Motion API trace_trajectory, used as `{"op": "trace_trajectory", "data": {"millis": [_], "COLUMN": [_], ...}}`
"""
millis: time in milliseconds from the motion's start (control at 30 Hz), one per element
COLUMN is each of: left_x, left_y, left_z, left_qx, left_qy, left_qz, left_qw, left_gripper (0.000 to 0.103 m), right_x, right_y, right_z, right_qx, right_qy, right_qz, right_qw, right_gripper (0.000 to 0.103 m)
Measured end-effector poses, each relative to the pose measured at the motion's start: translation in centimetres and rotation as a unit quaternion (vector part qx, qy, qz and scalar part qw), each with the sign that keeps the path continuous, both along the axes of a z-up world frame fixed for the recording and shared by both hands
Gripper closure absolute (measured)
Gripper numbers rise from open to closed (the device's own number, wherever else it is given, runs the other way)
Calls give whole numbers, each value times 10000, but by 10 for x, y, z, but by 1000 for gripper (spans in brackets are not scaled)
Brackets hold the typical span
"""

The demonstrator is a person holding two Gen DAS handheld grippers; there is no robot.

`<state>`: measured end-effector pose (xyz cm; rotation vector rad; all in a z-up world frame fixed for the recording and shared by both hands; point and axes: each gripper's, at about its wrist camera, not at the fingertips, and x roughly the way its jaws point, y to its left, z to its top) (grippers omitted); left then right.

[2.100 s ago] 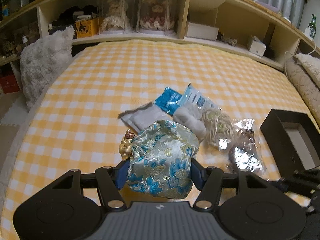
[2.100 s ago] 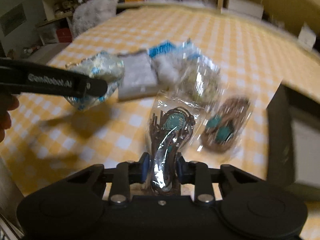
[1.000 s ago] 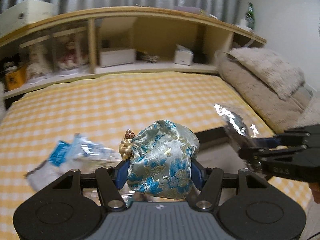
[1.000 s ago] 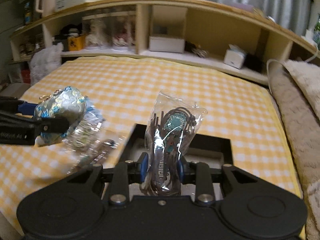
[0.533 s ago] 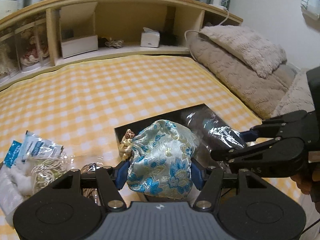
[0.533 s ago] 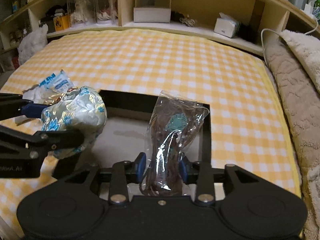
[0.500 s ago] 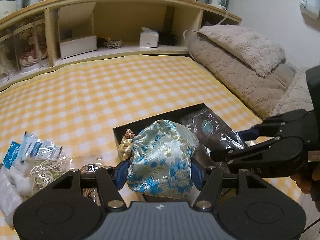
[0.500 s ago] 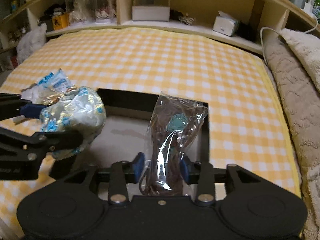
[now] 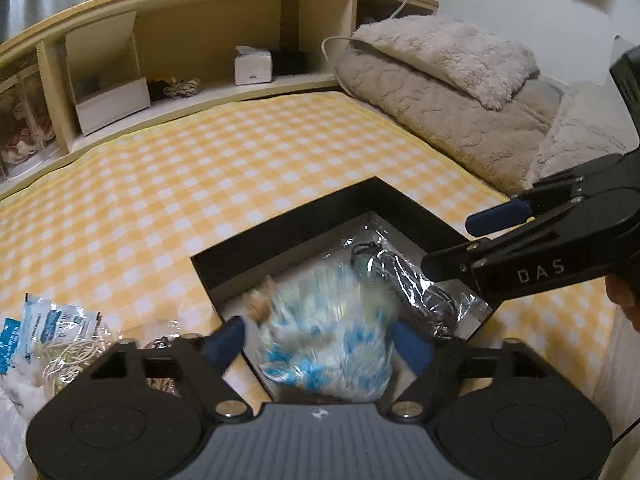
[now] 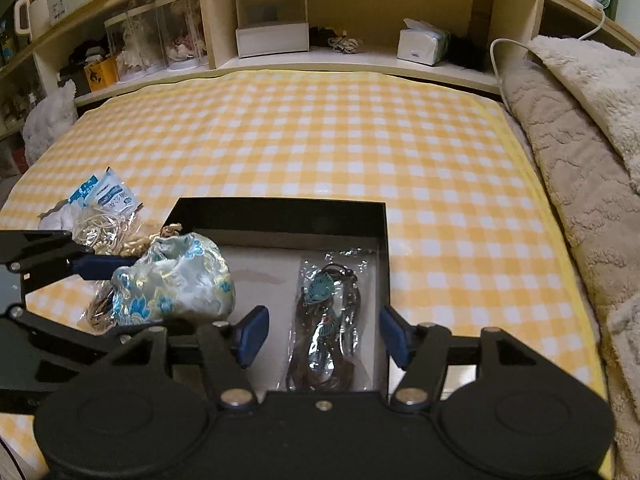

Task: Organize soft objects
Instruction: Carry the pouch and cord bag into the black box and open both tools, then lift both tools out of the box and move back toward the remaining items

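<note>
Right wrist view: right claw (image 10: 322, 334) spread wide above the bagged necklace (image 10: 326, 318) lying in the black box (image 10: 280, 208); left claw (image 9: 316, 344) open, brocade pouch (image 10: 176, 280) dropping, best released low over the box's left half.

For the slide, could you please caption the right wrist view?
Right gripper open above bagged necklace in black box.

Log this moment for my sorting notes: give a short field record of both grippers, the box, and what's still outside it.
left gripper: jaws open, blurred brocade pouch between them, over the box
right gripper: jaws open, nothing held
black box: on the checked bedspread
in box: bagged necklace lying flat at its right side
outside box: small packets at its left
</note>
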<state>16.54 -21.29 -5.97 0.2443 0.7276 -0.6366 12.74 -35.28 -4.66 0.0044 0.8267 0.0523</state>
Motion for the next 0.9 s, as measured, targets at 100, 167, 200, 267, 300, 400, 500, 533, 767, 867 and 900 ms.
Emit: {"op": "trace_trajectory", "data": {"millis": [100, 167, 200, 267, 300, 400, 500, 533, 767, 867, 900], "left_x": [-2, -3, -4, -5, -6, -8, -10, -11, -16, -17, -18], "left_y": [5, 8, 9, 13, 14, 17, 21, 21, 34, 44, 47], "left_z": [3, 4, 4, 5, 5, 6, 8, 8, 22, 32, 37], "left_qx": [43, 106, 133, 152, 155, 164, 129, 112, -136, -249, -285], "left_qy": [13, -1, 2, 17, 28, 67, 113, 130, 71, -9, -58], "left_qz": [6, 14, 16, 29, 39, 69, 107, 120, 338, 471, 525], "left_qw": [10000, 9999, 9999, 9999, 9999, 9998, 9998, 9998, 9993, 9986, 9982], "left_gripper": [18, 17, 15, 13, 12, 9, 7, 6, 0, 0, 0], "right_x": [-1, -1, -1, -1, -2, -3, -5, -6, -14, -19, -21], "right_y": [-1, 0, 0, 1, 1, 2, 2, 2, 1, 0, 1], "right_z": [0, 0, 0, -1, -1, -1, -1, 0, 10, 17, 20], "right_qx": [18, 32, 40, 45, 43, 57, 99, 114, 184, 249, 239], "right_qy": [4, 10, 11, 26, 34, 66, 102, 104, -21, -172, -237], "right_qz": [-35, -45, -45, -30, -22, -25, -45, -50, -305, -452, -492], "right_qw": [10000, 10000, 10000, 10000, 10000, 10000, 9999, 9999, 9994, 9985, 9982], "right_gripper": [41, 42, 42, 42, 42, 42, 41, 41, 26, 16, 12]}}
